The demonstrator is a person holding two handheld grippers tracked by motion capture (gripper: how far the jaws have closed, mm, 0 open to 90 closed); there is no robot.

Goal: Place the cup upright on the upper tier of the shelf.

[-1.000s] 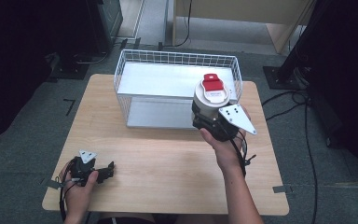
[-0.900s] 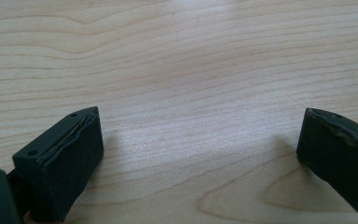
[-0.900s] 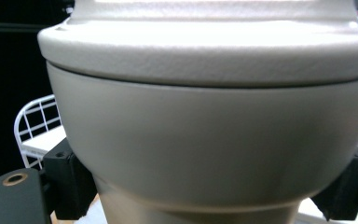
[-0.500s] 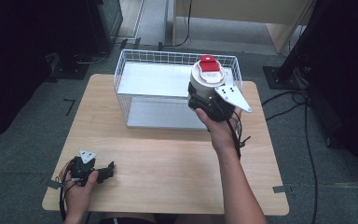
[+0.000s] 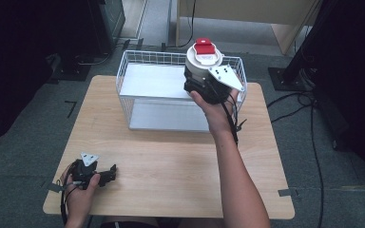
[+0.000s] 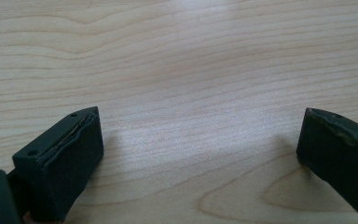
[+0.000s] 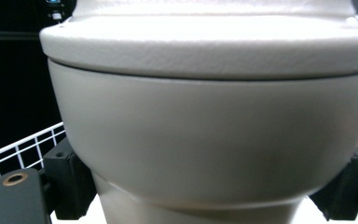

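Right gripper (image 5: 204, 71): black body, grey three-cornered plate on top with small dark screws, black cable trailing along forearm. Its jaws in right gripper view: black blocks, brass-ringed hole in black part at lower left. Left gripper (image 5: 105, 174): black body, small grey three-cornered plate with dark screws, black cables looping near front left corner of table (image 5: 171, 156). Its jaws: black, blunt, worn edges, small screw holes. Both forearms bare, no sleeves.
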